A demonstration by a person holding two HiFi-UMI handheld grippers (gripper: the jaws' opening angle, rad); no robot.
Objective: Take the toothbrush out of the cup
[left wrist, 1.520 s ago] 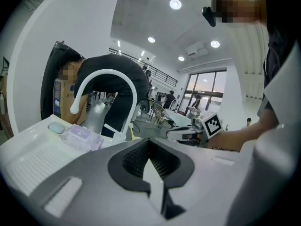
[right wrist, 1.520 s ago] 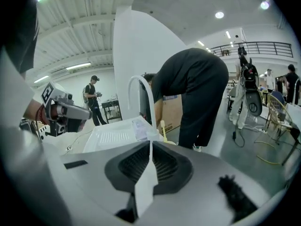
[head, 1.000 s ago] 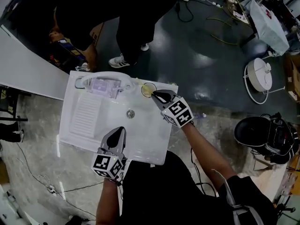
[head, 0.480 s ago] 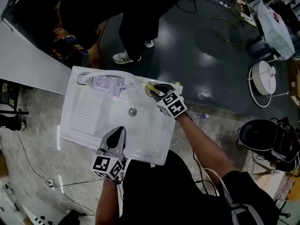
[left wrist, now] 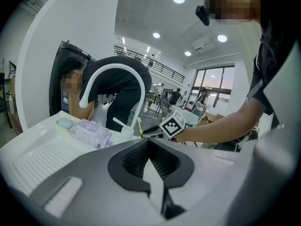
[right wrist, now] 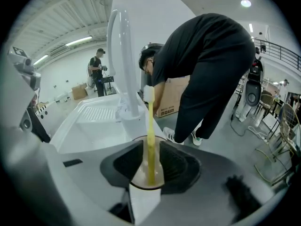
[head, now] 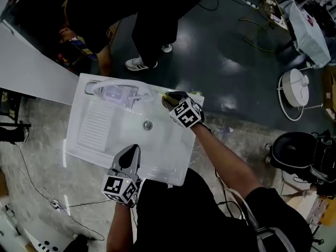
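Right gripper (head: 168, 100) scooted in closer, jaws spread either side of the one yellow toothbrush (right wrist: 150, 126) standing in the one cup (right wrist: 139, 177); left gripper (head: 133, 151) jaws pressed together

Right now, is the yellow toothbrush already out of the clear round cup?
No, the yellow toothbrush stands upright in the clear round cup, between the right hand-held gripper's parted jaws.

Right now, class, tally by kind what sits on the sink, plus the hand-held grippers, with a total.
Toothbrush: 1
Cup: 1
Faucet: 1
Purple soft pack: 1
Pale oval item: 1
Hand-held grippers: 2 (left hand-held gripper, right hand-held gripper)
Total: 7
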